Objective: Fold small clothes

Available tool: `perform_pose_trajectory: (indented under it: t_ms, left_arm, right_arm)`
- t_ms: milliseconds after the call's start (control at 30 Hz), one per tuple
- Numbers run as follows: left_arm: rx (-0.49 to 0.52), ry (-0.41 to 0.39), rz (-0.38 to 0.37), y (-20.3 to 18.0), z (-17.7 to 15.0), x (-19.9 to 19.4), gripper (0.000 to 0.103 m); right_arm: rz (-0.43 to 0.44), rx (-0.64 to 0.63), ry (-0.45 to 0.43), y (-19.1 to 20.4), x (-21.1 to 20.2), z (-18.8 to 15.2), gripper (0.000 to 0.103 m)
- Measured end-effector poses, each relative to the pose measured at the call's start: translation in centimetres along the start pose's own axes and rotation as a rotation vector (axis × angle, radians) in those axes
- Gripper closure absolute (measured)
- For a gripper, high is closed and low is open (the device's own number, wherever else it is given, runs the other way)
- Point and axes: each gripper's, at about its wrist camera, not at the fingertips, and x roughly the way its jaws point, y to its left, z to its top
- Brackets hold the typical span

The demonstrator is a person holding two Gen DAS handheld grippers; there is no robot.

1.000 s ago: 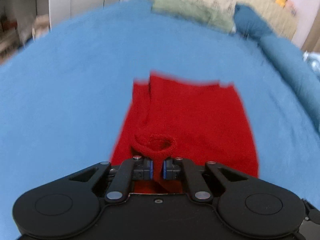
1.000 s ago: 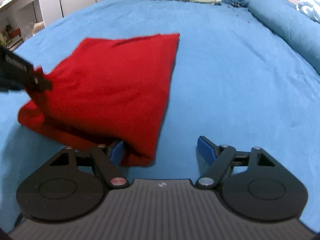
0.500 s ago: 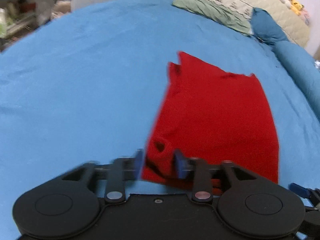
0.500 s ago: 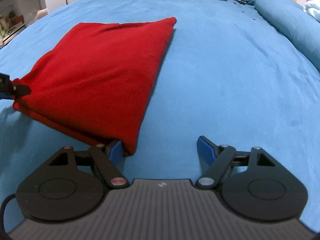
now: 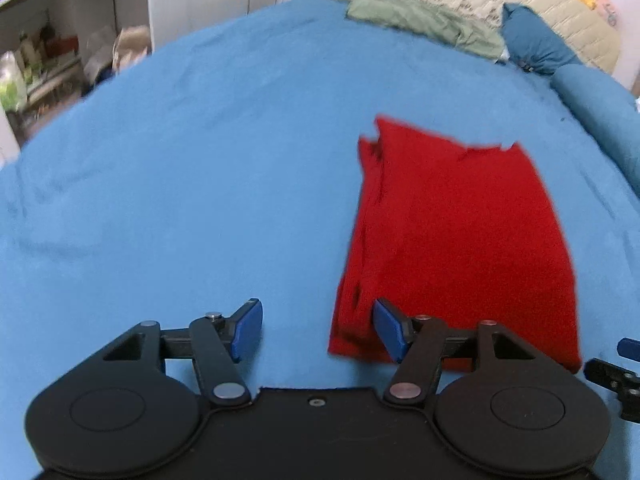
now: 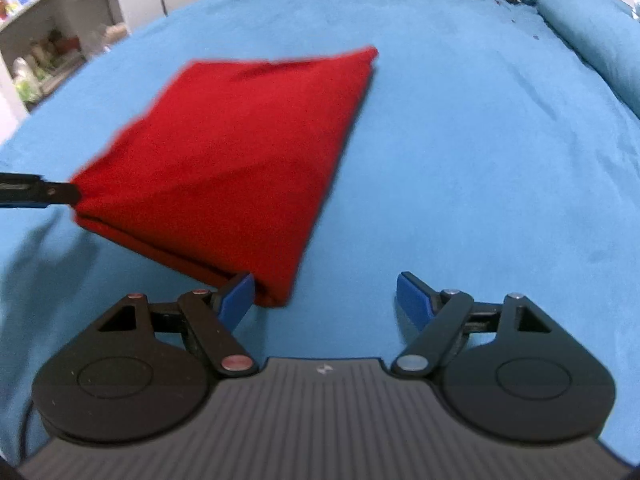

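A folded red garment lies flat on the blue bed cover. My left gripper is open and empty at the garment's near left corner, its right finger just over the red edge. In the right wrist view the same garment lies ahead to the left. My right gripper is open and empty, its left finger beside the garment's near right corner. The left gripper's tip shows at the garment's left corner.
A green cloth and blue pillows lie at the far end of the bed. A blue bolster runs along the right side. Shelves with clutter stand to the left beyond the bed edge.
My left gripper was shut on the garment's corner, opened, let it go and shifted left. The garment has settled flat. My right gripper stays open by the near right corner.
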Motion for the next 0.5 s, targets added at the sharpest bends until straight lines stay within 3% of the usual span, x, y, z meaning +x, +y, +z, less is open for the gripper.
perform_pose_trajectory:
  t_ms: [67,133,200,267,400,500]
  left_arm:
    - [0.023,-0.039,-0.013,-0.4,1.7,-0.5,0.033]
    - [0.057,-0.072,-0.040,-0.7,4.0,-0.7,0.013]
    - [0.085,-0.091,-0.062,-1.2,6.1,0.1,0.001]
    - [0.100,-0.087,-0.105,-1.3,7.8,1.2,0.001]
    - [0.092,0.043,-0.244,-1.5,10.3,6.5,0.004]
    - [0.076,0.131,-0.286,-1.3,11.0,10.3,0.017]
  right_arm:
    - [0.047,0.024,-0.031,-0.5,-1.8,1.4,0.005]
    - [0.106,0.057,-0.041,-1.2,-2.8,3.4,0.000]
    - [0.188,0.116,-0.038,-2.2,-2.9,5.7,0.000]
    - [0.256,0.187,-0.026,-3.3,-1.8,8.0,0.000]
    - [0.268,0.282,0.048,-4.5,2.9,10.7,0.000]
    - [0.262,0.356,0.094,-4.8,6.3,10.7,0.000]
